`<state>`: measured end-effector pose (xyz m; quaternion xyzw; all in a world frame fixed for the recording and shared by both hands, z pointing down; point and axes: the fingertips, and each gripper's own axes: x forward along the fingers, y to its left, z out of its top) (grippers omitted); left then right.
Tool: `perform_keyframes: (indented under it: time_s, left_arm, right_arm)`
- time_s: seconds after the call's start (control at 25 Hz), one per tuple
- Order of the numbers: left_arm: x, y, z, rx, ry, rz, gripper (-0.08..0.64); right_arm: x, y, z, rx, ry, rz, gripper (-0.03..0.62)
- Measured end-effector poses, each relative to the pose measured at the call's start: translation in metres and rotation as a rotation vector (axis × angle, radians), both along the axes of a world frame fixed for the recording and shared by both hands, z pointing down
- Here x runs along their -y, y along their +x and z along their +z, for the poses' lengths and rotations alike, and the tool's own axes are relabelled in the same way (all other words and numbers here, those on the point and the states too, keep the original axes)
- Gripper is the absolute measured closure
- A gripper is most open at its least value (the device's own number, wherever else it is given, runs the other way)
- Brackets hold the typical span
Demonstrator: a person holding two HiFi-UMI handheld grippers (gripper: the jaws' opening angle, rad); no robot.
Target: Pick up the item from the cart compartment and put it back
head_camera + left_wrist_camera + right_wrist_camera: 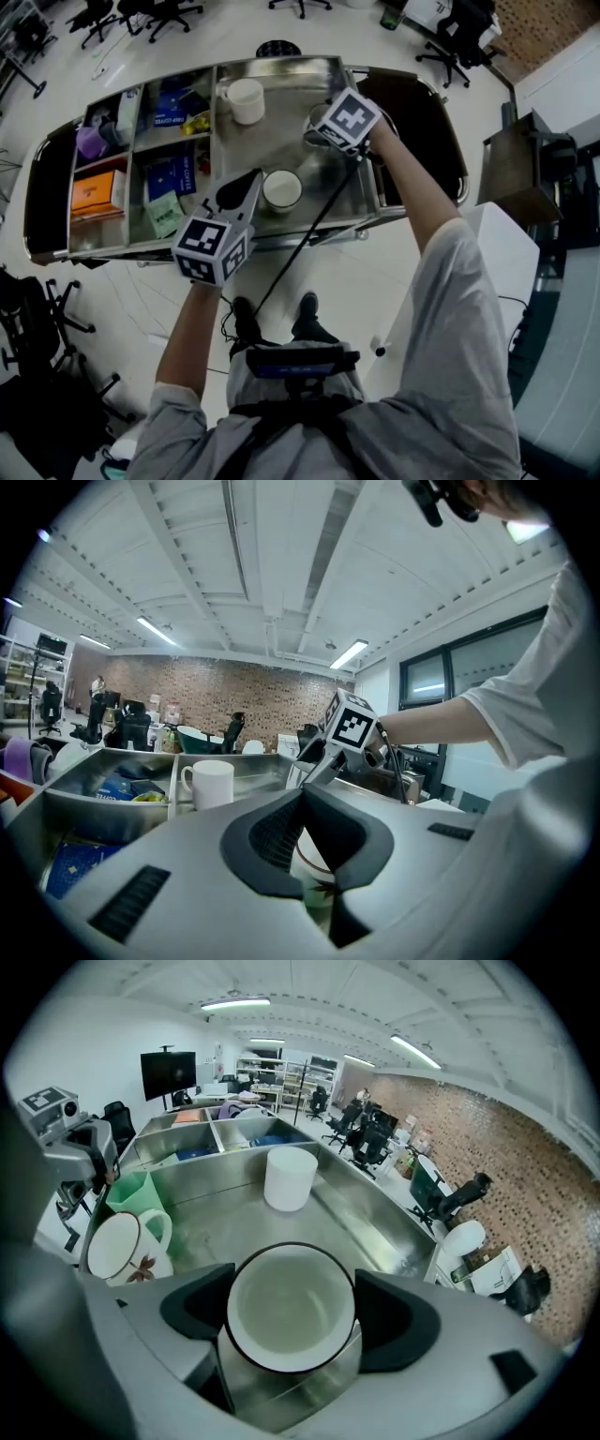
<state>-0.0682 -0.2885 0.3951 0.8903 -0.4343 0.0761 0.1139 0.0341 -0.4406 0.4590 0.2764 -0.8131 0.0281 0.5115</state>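
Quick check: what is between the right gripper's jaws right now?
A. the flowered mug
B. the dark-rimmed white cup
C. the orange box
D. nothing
B: in the right gripper view, the dark-rimmed white cup sits squarely between the jaws of the right gripper, and both jaws touch its rim.

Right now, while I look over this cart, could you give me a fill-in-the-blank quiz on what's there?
1. The dark-rimmed cup sits between the jaws of the ____ gripper.
2. Beside the flowered mug stands a pale ____ container.
3. The plain mug at the far end of the steel compartment is ____ in colour.
Missing words: right; green; white.
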Motion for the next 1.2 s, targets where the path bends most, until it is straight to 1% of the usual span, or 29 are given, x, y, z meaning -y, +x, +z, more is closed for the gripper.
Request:
perform_keyframes:
  time_s: [0.08,0.16,0.36,0.84,1.04,1.2]
  left_arm:
    - [-0.001,-0.001,-0.001,0.001,0.001,0.0,0.56]
    - [-0.003,-0.001,-0.002,0.002,0.004,-0.001,0.56]
    - [-0.007,-0.007,-0.004,0.011,0.005,-0.01,0.56]
    - [-0.023,-0.018,0.0,0.031,0.004,-0.025,0.56]
    - [-0.032,-0.027,-0.001,0.038,0.008,-0.035,0.56]
    - [-0.042,-0.03,-0.003,0.037,0.013,-0.037,0.56]
  right_arm:
    - [0.0,0.005,-0.009,0.022,0.031,0.026,0.181]
    - [-0.002,0.009,-0.02,0.065,0.062,0.048,0.181]
    - [-0.015,0.019,-0.047,0.202,0.126,0.101,0.181]
    - [-0.072,0.033,-0.117,0.526,0.276,0.174,0.181]
    - [-0.106,0.043,-0.136,0.683,0.3,0.225,0.181]
    - [-0.134,0.052,-0.141,0.8,0.282,0.26,0.181]
